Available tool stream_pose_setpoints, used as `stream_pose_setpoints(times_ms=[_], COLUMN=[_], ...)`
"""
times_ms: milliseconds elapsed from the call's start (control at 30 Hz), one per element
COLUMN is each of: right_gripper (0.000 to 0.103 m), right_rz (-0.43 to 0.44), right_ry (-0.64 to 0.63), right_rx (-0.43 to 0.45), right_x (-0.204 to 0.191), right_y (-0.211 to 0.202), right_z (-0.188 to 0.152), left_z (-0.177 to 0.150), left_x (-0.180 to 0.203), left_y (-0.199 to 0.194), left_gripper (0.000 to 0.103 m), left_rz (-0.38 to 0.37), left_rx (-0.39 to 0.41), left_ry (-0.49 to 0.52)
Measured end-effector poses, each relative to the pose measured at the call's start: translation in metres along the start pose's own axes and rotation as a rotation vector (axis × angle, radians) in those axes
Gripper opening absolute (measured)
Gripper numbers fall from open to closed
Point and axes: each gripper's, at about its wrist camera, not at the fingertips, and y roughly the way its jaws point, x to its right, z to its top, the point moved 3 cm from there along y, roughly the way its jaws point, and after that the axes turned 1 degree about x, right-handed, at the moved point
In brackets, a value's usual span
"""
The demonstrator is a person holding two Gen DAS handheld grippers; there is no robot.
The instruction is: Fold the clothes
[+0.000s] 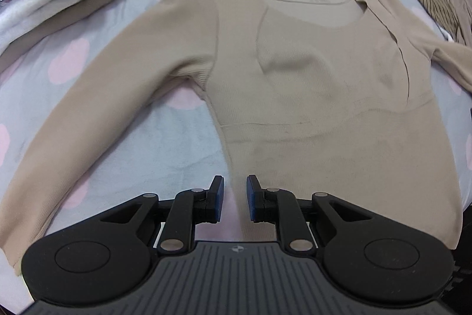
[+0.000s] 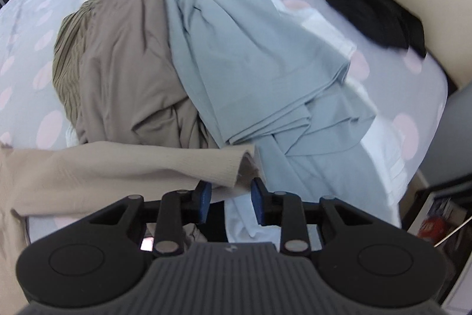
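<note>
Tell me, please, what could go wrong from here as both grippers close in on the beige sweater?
1. The right gripper is open at the sweater's cuff, which lies against the blue garment; closing could pinch both fabrics.
2. The left gripper is open over the hem edge; it might catch only one layer, or the bedsheet too.
3. The neckline is already folded over, so a fold could lock that crease in.
</note>
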Motion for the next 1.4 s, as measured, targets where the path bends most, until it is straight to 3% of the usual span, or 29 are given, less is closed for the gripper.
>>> stream_pose_setpoints(times_ms=[133,267,367,600,833,1033,1100,1200,1333,1400], right_gripper=[0.031,0.011,0.007,0.007,0.010,0.018,0.033,0.033,0.030,0.016], right_rz=[-0.001,0.013,0.046,0.075,0.035,0.042,0.089,0.086,0.089,0.105], right_ry=[0.050,0.114,0.151,0.075,0.122,0.100,0.119,0.154,0.217,0.251], right_rx=[-0.010,-0.003,-0.004,-0.047,-0.139,-0.032,0.034,0.058,-0.001,-0.033], right_x=[0.003,0.011,0.018,0.022,0.040,0.046,0.047,0.047,0.051,0.052], right_y=[0.013,0.017,0.008,-0.014,0.011,-0.025,-0.036,-0.033,-0.009,0.002], right_z=[0.000,-0.001,-0.004,-0.035,-0.056,-0.041,-0.032,-0.019,-0.011,-0.012], left_z=[0.001,-0.001,-0.003,-0.007,-0.014,-0.016,-0.015,-0.015,-0.017,-0.019], left_x=[0.008,0.010,0.012,0.009,0.010,0.008,0.009,0.011,0.012,0.012], left_y=[0.005,0.004,0.003,-0.004,-0.010,-0.008,-0.008,-0.008,-0.005,-0.003], left_gripper=[0.014,0.014,0.014,0.014,0.014,0.014,0.015,0.015,0.015,0.015], left_rz=[0.006,0.017,0.026,0.022,0.027,0.048,0.054,0.056,0.063,0.070], left_rx=[-0.014,-0.018,-0.022,-0.018,-0.013,-0.024,-0.025,-0.020,-0.027,-0.035], left_ry=[0.030,0.044,0.053,0.052,0.065,0.065,0.071,0.073,0.072,0.075])
